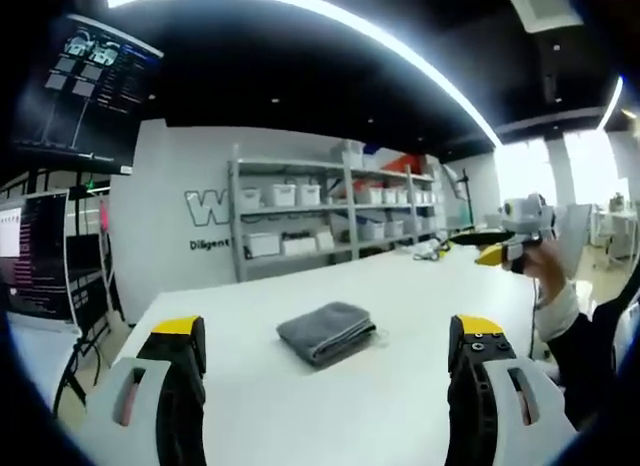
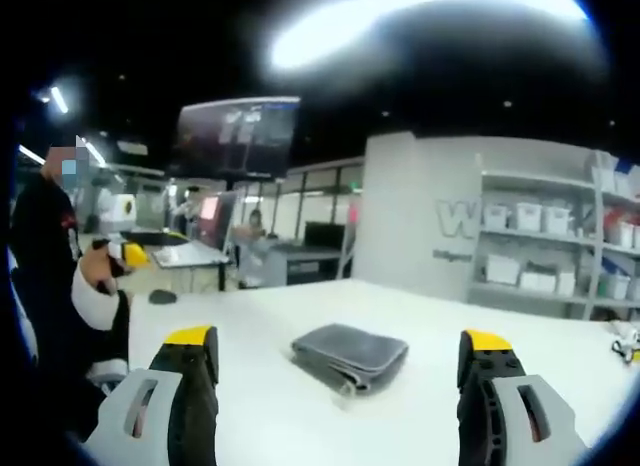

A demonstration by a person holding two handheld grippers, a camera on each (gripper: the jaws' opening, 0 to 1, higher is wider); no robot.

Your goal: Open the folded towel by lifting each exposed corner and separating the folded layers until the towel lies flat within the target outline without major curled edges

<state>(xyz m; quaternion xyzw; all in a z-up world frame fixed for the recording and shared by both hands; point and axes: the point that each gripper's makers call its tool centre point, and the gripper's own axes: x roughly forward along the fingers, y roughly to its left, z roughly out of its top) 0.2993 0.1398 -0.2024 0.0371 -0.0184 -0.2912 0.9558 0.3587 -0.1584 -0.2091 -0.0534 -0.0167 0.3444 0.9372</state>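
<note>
Left gripper view: folded grey towel (image 1: 327, 332) at mid-table (image 1: 400, 406), untouched, framed between spread jaws of left gripper (image 1: 329, 358). Right gripper (image 2: 340, 371) likewise spread wide, held back, apparently lining up on exposed corners.

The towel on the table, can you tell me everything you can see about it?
The towel is grey and looks soft, like plush cloth. It is folded into a small, thick rectangle, with stacked layers showing along one edge in the right gripper view. It lies flat on the white table, not yet opened. Nothing else touches it: both grippers are open and held back from it.
</note>
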